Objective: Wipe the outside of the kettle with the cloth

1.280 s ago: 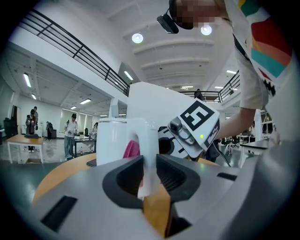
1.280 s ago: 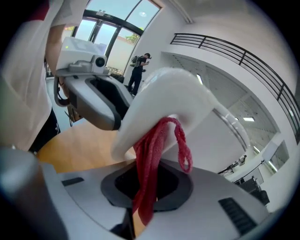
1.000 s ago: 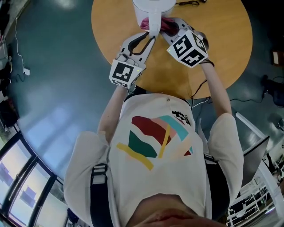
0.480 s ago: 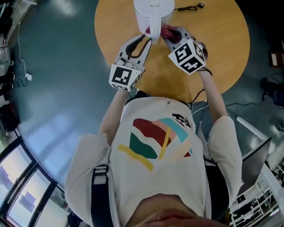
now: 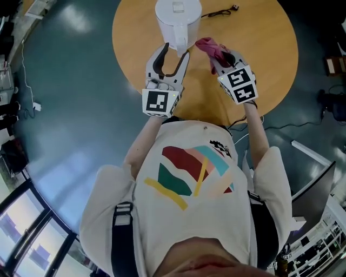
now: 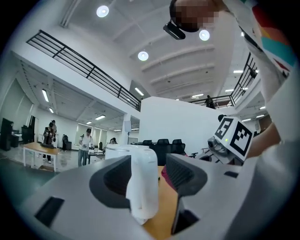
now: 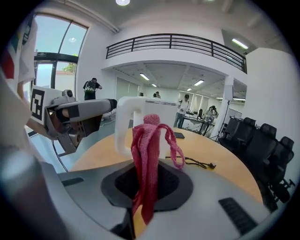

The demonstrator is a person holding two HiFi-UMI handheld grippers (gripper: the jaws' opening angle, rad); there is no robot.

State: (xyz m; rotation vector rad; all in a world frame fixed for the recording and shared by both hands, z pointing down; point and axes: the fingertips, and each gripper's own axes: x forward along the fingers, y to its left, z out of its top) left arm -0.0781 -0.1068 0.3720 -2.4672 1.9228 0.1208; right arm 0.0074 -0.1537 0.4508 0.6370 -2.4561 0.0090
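Observation:
A white kettle (image 5: 177, 17) stands upright on the round wooden table (image 5: 259, 48), its handle (image 5: 181, 44) towards me. My left gripper (image 5: 174, 54) points level at it. Its jaws are opening, with the handle (image 6: 140, 187) between them and a gap showing beside the right pad (image 6: 182, 172). To the right of the kettle, my right gripper (image 5: 220, 57) is shut on a pink cloth (image 5: 208, 46). The cloth (image 7: 147, 159) sticks up from that gripper's jaws, clear of the kettle (image 7: 161, 110). The left gripper (image 7: 79, 115) shows at the left of the right gripper view.
A black cable (image 5: 219, 12) lies on the table behind the kettle, and the cable (image 7: 197, 162) shows again past the cloth. A small dark flat object (image 7: 178, 135) lies farther back. Blue-grey floor (image 5: 65, 108) surrounds the table. Black chairs (image 7: 262, 140) stand at the right.
The left gripper's jaws have opened off the kettle handle. The right gripper has carried the cloth rightward, away from the kettle's side.

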